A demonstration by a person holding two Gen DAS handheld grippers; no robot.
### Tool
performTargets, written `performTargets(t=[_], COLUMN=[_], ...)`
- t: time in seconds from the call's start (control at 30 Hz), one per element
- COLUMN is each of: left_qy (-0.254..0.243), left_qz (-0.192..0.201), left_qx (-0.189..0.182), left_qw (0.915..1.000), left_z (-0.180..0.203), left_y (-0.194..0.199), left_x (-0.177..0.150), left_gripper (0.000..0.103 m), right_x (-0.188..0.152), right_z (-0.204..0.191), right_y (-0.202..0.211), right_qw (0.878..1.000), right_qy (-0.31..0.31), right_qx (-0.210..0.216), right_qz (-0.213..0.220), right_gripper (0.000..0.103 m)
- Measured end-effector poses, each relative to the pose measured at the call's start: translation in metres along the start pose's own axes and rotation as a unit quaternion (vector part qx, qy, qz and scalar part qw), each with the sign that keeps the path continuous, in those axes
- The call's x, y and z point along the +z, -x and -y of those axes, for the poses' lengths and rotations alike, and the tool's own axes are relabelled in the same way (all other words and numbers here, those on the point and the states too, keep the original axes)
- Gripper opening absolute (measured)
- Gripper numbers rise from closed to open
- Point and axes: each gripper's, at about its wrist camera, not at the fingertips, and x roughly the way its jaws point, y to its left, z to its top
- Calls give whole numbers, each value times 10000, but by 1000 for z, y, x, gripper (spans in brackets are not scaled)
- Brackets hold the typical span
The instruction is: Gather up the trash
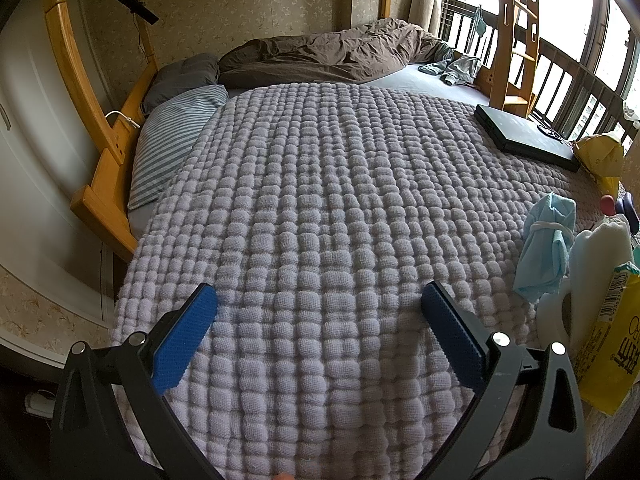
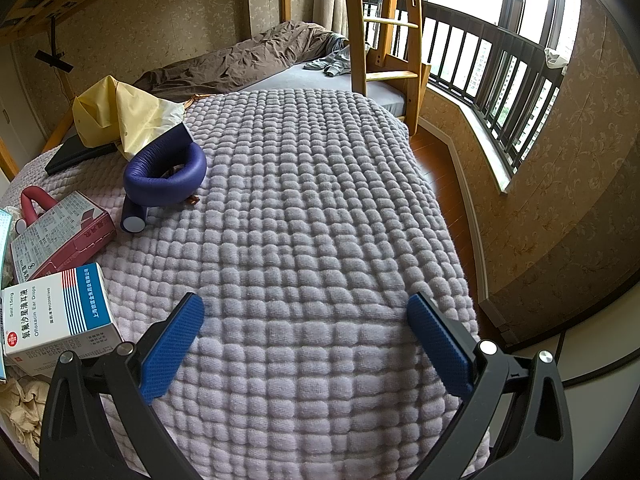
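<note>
Both grippers (image 1: 319, 300) (image 2: 306, 310) gape empty; boxes (image 2: 64, 312), mask (image 1: 546, 240) clutter blanket (image 1: 320, 180).

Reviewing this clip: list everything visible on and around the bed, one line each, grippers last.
blanket: one, lilac, covering the bed
face mask: one, light blue, crumpled, right side of left view
laptop: one, black, far right
yellow bag: one, partly over the laptop
foam tube: one, purple, curled
ear drops box: one, white and blue
red box: one, behind it
crumpled paper: beige, near edge
duvet: brown, far end
ladder: wooden
left gripper: open, empty
right gripper: open, empty
</note>
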Motion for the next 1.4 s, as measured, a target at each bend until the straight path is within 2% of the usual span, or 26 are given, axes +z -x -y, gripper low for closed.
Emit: performTargets(t=[0.4, 0.5, 0.63, 0.7, 0.8, 0.93, 1.0, 1.1, 1.17, 1.23, 1.4], left_qy=[-3, 29, 179, 170, -33, -551, -691, -887, -1003, -1018, -1087], left_qz=[-3, -67, 215, 489, 648, 625, 485, 288, 180, 83, -39], left_qx=[0, 29, 35, -108, -299, -746, -983, -1227, -1152, -1226, -1005], left_qw=[10000, 10000, 9996, 9986, 9974, 9937, 9916, 9881, 9881, 9872, 9890], left_z=[-6, -8, -16, -15, 2, 47, 68, 94, 108, 117, 129], left_y=[6, 10, 50, 83, 107, 141, 146, 144, 138, 131, 114], left_x=[6, 7, 6, 0, -13, -46, -56, -75, -84, -90, -102], left_gripper=[102, 102, 102, 102, 102, 102, 102, 102, 102, 102, 102], right_x=[2, 4, 7, 8, 8, -4, -13, -22, -27, -29, -38], right_z=[1, 2, -3, -4, -6, -47, -83, -112, -130, -144, -163], right_y=[1, 3, 35, 58, 100, 148, 156, 157, 147, 139, 125], right_qw=[10000, 9999, 9974, 9960, 9933, 9881, 9818, 9745, 9724, 9706, 9672], right_qy=[9, 9, 187, 123, 8, 629, 1267, 1717, 1883, 1999, 2268], right_qx=[-4, -129, -569, -583, -428, 145, 377, 454, 577, 652, 584], right_qz=[-2, 24, 393, 669, 1078, 1398, 1366, 1368, 1255, 1170, 985], right_gripper=[99, 99, 99, 99, 99, 99, 99, 99, 99, 99, 99])
